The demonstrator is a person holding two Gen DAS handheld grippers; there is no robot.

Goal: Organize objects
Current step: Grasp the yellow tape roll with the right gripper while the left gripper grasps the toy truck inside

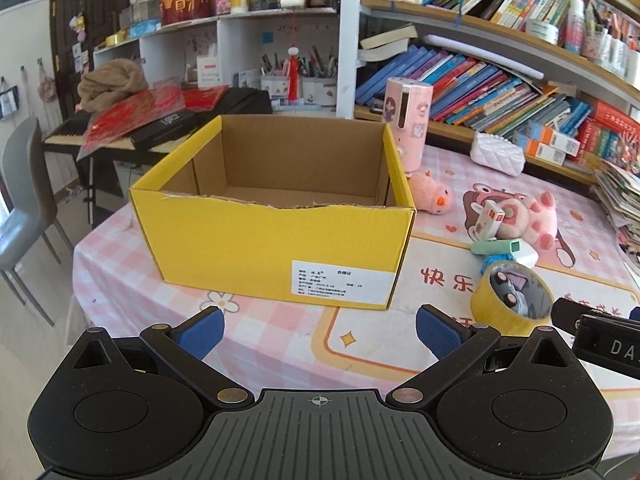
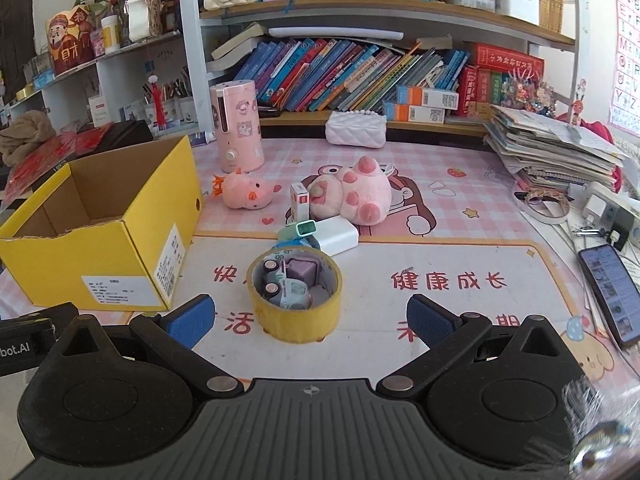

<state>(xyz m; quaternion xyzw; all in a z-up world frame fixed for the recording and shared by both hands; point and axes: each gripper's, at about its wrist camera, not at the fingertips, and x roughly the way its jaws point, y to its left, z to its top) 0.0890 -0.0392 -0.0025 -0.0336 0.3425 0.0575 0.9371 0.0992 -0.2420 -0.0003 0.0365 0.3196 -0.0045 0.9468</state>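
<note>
Take the yellow box (image 1: 276, 208) as your landmark: it sits open-topped on the desk (image 2: 460, 256), and from what the left view shows of its inside, nothing lies in it yet, so it reads as the bin for the loose things.

Your left claw (image 1: 320, 332) hangs wide apart just in front of the box's labelled wall, holding nothing, probably ready to steady it.

Your right claw (image 2: 310, 318) is also wide and empty, and its 2 pads flank the tape roll (image 2: 296, 300), which lies flat to the right of the box with a toy car (image 2: 286, 292) and a purple cube (image 2: 303, 270) tucked inside its ring. Lifting the roll alone would likely leave them behind.

Beyond the roll, farther right of the box, wait the white block (image 2: 338, 235), the green stick (image 2: 298, 231), a small carton (image 2: 301, 200) and 2 pink plush toys (image 2: 352, 194).
</note>
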